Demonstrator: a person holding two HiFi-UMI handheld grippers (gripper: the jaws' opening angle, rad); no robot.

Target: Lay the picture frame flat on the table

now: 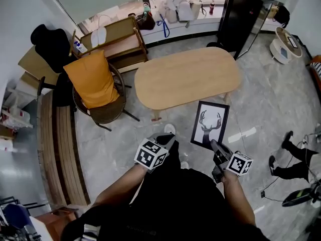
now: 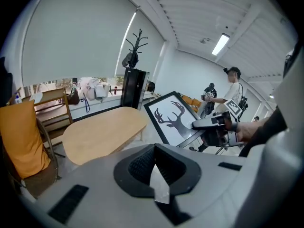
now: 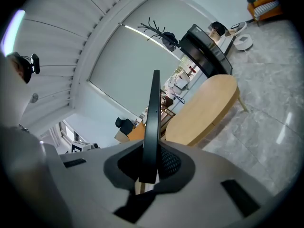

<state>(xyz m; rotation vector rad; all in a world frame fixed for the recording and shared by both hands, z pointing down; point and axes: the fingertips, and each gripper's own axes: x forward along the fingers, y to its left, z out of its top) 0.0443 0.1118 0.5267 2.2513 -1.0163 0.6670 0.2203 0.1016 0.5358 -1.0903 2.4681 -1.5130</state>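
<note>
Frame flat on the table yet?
No, the picture frame hangs clamped in the right gripper over the floor, short of the table.

Oval light-wood table [image 1: 188,77] on a glossy grey stone floor [image 1: 271,99].
Table at centre frame; a wicker chair with an orange cushion [image 1: 98,92] stands on the floor left of it.
</note>
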